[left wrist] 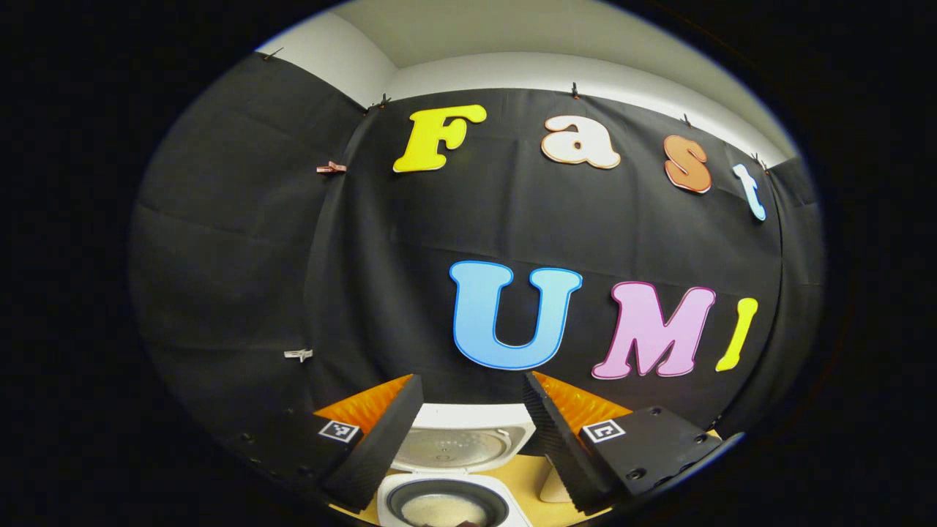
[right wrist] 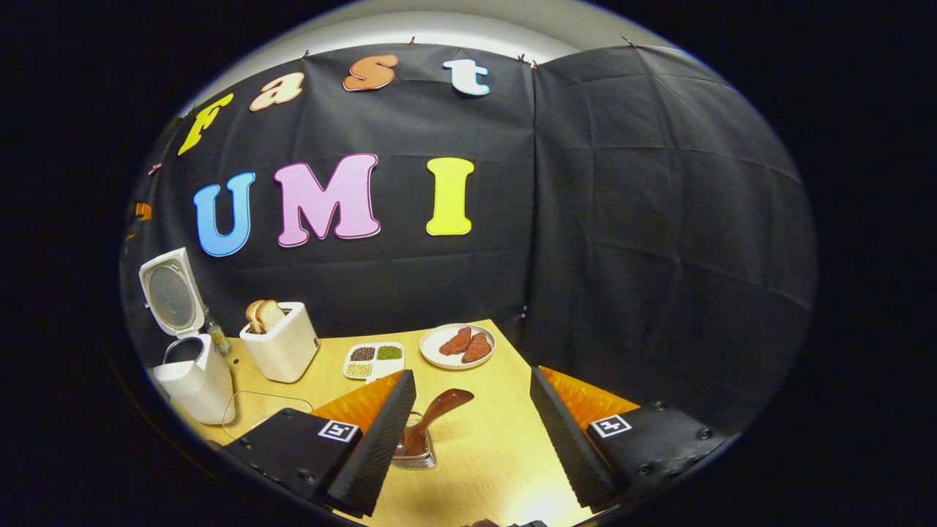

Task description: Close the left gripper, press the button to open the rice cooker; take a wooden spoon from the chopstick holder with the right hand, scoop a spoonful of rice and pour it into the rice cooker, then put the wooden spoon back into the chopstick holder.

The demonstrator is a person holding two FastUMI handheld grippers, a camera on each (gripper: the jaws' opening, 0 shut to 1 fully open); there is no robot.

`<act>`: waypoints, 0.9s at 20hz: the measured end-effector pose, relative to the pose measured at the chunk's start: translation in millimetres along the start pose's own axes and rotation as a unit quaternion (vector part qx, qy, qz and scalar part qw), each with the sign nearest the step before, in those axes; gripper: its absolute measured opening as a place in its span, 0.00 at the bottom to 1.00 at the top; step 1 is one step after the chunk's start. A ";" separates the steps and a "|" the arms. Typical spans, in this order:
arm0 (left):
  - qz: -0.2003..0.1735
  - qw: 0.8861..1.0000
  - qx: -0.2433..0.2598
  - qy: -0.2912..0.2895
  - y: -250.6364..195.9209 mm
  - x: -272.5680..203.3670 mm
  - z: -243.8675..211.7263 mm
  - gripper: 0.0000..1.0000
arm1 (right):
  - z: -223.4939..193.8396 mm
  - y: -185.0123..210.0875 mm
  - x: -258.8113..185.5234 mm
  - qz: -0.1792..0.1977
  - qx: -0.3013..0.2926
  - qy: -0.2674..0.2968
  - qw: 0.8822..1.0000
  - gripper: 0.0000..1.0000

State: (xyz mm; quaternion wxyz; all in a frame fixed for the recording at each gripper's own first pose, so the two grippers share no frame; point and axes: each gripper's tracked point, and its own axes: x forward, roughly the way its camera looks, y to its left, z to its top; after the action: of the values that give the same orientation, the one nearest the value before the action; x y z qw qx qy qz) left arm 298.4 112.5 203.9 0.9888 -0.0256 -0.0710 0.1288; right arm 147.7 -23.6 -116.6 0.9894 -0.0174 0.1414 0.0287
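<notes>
spoon [right wrist: 432, 421] leans in holder [right wrist: 416, 455] at 7 o'clock of right view, right gripper [right wrist: 472, 432] spread and empty; close squarely on handle, lift straight; cooker [left wrist: 448, 468] open at 6 o'clock between spread left gripper [left wrist: 468, 439] fingers.

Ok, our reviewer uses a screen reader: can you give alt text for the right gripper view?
The right gripper hovers open over a wooden table, its fingers flanking a wooden spoon standing in a chopstick holder. Behind sit an open rice cooker, a toaster with bread, a divided dish of grains and a plate of meat.
</notes>
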 end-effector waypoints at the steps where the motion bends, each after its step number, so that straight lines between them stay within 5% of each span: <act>1: 0.004 1.000 0.008 0.002 3.2 13.6 -1.2 0.95 | 0.1 0.2 -5.1 -0.001 0.001 0.002 1.000 0.99; 10: 0.016 0.996 0.047 0.075 16.2 102.5 -66.5 0.94 | -3.6 10.5 -35.5 0.006 0.006 0.005 1.000 0.99; 18: 0.041 0.989 0.046 0.133 32.4 110.7 -104.8 0.96 | -0.9 52.0 -38.8 0.055 -0.006 -0.003 0.998 0.98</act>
State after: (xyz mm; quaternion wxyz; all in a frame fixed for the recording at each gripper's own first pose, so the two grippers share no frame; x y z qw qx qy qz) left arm 411.6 169.0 112.9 0.9834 0.0002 0.0683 0.1683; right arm 107.1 26.2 -107.9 0.9866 -0.0155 0.1392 0.0836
